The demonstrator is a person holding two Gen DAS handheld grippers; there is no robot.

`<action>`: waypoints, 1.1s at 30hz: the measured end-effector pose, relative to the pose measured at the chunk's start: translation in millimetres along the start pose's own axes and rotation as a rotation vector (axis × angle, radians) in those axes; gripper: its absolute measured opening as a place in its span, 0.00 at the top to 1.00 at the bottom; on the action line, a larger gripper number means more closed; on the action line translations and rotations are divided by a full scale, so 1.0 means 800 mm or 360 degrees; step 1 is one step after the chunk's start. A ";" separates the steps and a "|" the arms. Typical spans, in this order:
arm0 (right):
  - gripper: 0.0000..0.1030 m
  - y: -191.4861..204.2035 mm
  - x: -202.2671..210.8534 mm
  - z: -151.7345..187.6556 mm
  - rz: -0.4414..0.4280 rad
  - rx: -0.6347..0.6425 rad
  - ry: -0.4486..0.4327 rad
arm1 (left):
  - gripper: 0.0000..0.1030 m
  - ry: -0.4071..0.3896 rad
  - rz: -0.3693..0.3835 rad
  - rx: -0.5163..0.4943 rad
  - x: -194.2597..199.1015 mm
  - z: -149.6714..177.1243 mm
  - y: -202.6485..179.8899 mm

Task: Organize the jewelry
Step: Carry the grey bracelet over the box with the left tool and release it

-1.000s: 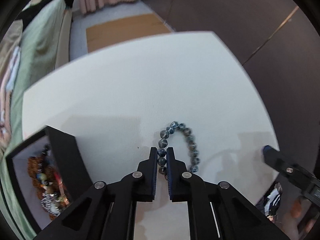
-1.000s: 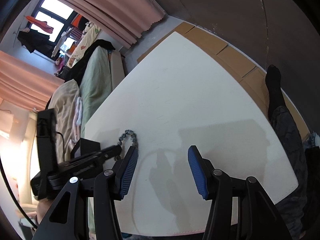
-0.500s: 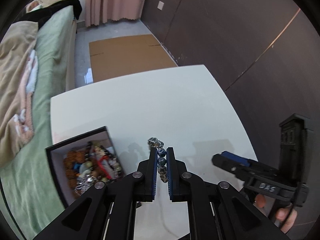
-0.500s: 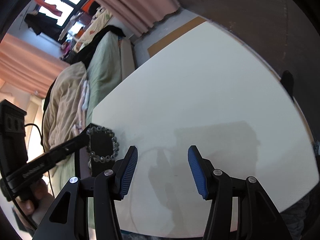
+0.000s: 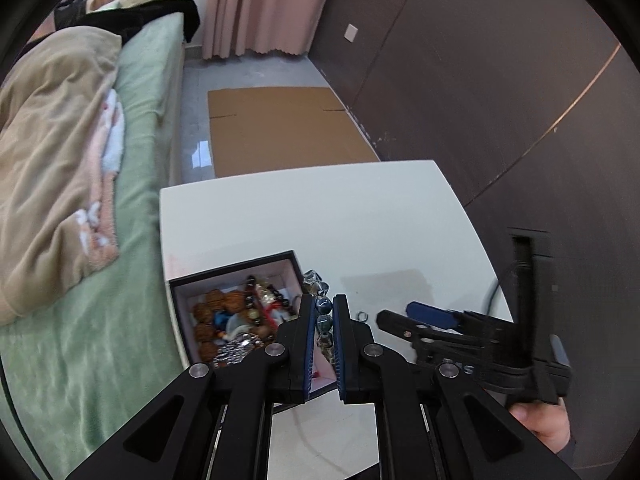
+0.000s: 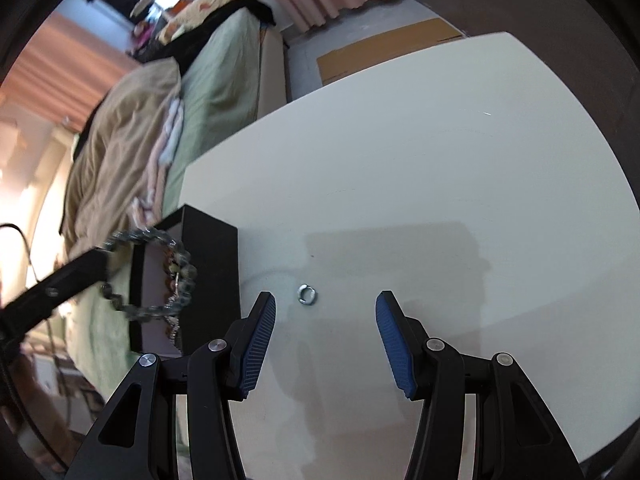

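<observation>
Left gripper (image 5: 323,320) clamped on bead bracelet (image 6: 176,276) above jewelry box (image 5: 188,280). Right gripper (image 6: 325,332) jaws apart near ring (image 6: 307,294). No readable writing.

Bead bracelet (image 5: 322,317): a second ago it lay on the white table (image 5: 280,216). It was lifted up and then hung in the air by the black box (image 5: 236,268).
Left gripper (image 5: 323,330): it went up from the table and moved over to the box edge, with the beads squeezed tight.
Black box: it was just a corner at the side before. Later the whole open top showed.
Small ring (image 6: 307,294): it could not be seen before. It showed up on the table, in front of the right gripper (image 6: 325,322).
Right gripper: it came closer to the box.
</observation>
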State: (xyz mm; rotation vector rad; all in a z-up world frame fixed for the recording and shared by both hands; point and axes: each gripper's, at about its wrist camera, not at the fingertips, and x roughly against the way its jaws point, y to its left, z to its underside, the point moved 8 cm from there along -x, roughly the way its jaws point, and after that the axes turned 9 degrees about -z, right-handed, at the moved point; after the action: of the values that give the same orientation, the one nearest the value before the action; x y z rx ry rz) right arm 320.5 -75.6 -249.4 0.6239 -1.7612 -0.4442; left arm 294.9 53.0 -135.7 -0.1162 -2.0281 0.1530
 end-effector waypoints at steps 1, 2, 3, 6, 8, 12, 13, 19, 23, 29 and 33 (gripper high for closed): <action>0.48 0.003 -0.005 -0.001 0.0019 0.0022 0.0021 | 0.92 -0.0007 0.0001 0.0009 0.004 0.000 0.004; 0.48 0.006 -0.010 -0.003 0.0037 0.0043 0.0039 | 0.92 -0.0012 0.0000 0.0014 0.006 -0.001 0.007; 0.48 0.009 -0.015 -0.004 0.0058 0.0064 0.0052 | 0.92 -0.0017 -0.0004 0.0020 0.008 0.000 0.011; 0.50 0.017 -0.026 -0.007 0.0116 0.0135 0.0096 | 0.92 -0.0029 -0.0013 0.0040 0.014 -0.001 0.021; 0.58 0.023 -0.034 -0.006 0.0155 0.0198 0.0130 | 0.92 -0.0031 -0.0015 0.0054 0.017 0.000 0.027; 0.68 0.029 -0.047 -0.004 0.0277 0.0290 0.0194 | 0.92 -0.0032 -0.0007 0.0080 0.020 0.001 0.037; 0.73 0.031 -0.048 -0.004 0.0319 0.0316 0.0206 | 0.92 -0.0031 -0.0002 0.0085 0.020 0.002 0.038; 0.89 0.031 -0.047 0.000 0.0448 0.0409 0.0258 | 0.92 -0.0027 0.0001 0.0107 0.017 0.005 0.043; 0.98 0.034 -0.037 0.004 0.0385 0.0385 0.0245 | 0.92 0.0000 0.0009 0.0114 0.012 0.009 0.045; 0.98 0.045 -0.016 0.003 0.0298 0.0350 0.0165 | 0.79 0.0087 0.0036 0.0184 0.003 0.018 0.058; 0.98 0.054 -0.004 -0.004 0.0302 0.0370 0.0133 | 0.37 0.0018 0.0050 0.0230 0.016 0.017 0.067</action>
State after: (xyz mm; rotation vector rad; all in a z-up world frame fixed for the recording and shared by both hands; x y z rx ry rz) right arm 316.2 -39.5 -225.6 0.6211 -1.7856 -0.0820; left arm 277.9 107.2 -139.0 -0.0582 -1.9978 0.3172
